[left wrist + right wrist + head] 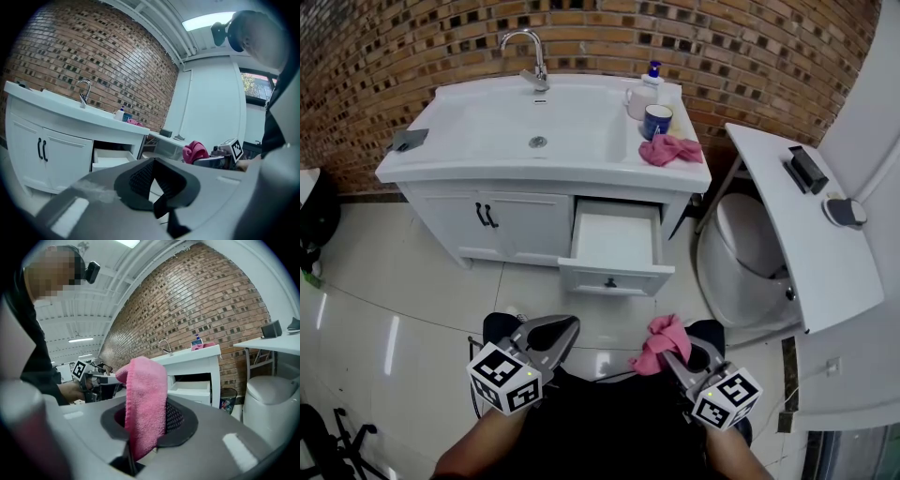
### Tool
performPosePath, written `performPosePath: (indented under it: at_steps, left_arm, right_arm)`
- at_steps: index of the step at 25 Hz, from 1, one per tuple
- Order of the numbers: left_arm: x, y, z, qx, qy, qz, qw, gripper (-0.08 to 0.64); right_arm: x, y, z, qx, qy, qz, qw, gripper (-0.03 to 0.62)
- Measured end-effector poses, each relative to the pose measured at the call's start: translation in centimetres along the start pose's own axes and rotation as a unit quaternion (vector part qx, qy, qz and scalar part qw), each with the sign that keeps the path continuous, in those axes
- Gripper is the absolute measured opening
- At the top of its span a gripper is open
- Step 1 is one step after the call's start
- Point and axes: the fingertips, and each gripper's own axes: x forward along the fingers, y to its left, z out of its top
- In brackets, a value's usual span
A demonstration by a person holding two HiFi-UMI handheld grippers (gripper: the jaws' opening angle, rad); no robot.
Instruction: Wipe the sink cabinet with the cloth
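The white sink cabinet (pixel 525 217) stands against the brick wall, its right drawer (pixel 611 251) pulled open. A second pink cloth (pixel 670 148) lies on the countertop's right end. My right gripper (pixel 671 351) is held low in front of the cabinet, well short of it, shut on a pink cloth (pixel 659 339) that drapes over the jaws (pixel 143 399). My left gripper (pixel 565 327) is beside it at the same height, jaws together and holding nothing (pixel 152 161). In the right gripper view the cabinet (pixel 197 363) is far off.
A faucet (pixel 530 52), a white mug (pixel 639 101), a blue mug (pixel 657 120) and a soap bottle (pixel 653 75) sit on the countertop. A toilet (pixel 748 251) and a white shelf (pixel 811 234) stand to the right. The floor is glossy tile (pixel 403 300).
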Motion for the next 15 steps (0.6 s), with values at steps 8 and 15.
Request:
performPosePath:
  at_steps: [8, 15]
  left_arm:
    - [0.01, 0.09, -0.3, -0.001, 0.004, 0.0, 1.0, 0.005]
    - [-0.1, 0.31, -0.51, 0.001, 0.01, 0.001, 0.9999, 0.005]
  right_arm:
    - [-0.07, -0.19, -0.04, -0.004, 0.005, -0.002, 1.0, 0.089]
    - [0.32, -0.24, 0.07, -0.005, 0.006, 0.001, 1.0, 0.089]
